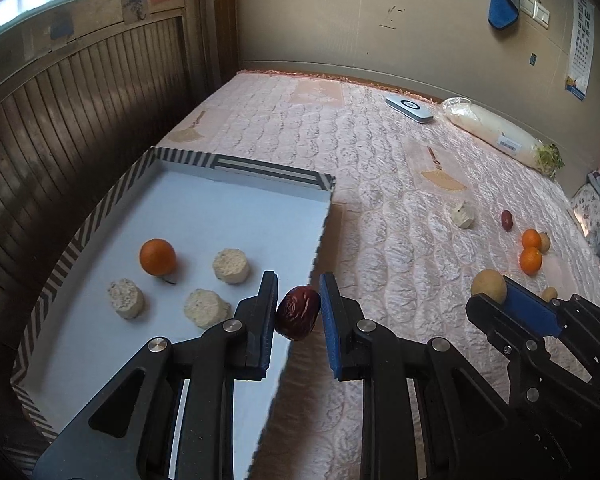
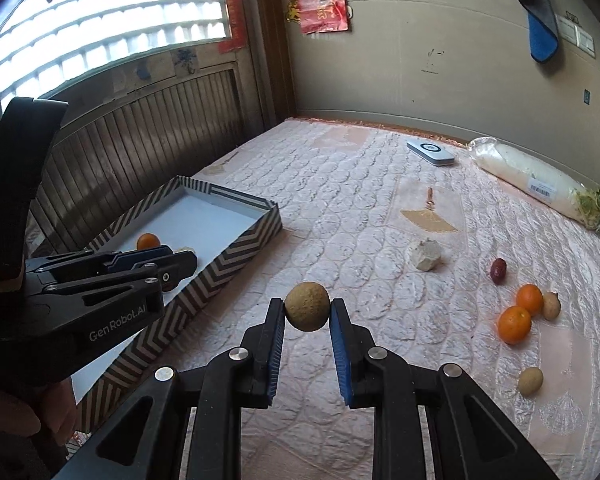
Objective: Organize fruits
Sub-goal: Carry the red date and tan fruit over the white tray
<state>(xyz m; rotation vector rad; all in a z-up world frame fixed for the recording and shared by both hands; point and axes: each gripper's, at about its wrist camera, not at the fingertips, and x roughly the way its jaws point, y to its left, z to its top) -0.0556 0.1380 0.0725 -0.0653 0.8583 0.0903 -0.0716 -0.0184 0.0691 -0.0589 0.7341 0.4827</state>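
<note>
My left gripper (image 1: 299,310) is shut on a dark red date (image 1: 297,312), held above the right rim of the striped tray (image 1: 80,248). The tray holds an orange (image 1: 157,257) and three pale round cakes (image 1: 231,266). My right gripper (image 2: 307,314) is shut on a round tan longan (image 2: 307,306), held above the bed to the right of the tray (image 2: 236,252). It also shows in the left wrist view (image 1: 489,286). On the bed lie two oranges (image 2: 515,324), another date (image 2: 498,270), two small tan fruits (image 2: 530,381) and a pale chunk (image 2: 425,255).
A wrapped white radish (image 2: 540,184) and a white flat device (image 2: 430,152) lie near the far wall. A wooden panelled wall (image 2: 140,144) runs along the tray's left side. A quilted pink cover (image 2: 340,208) spreads over the bed.
</note>
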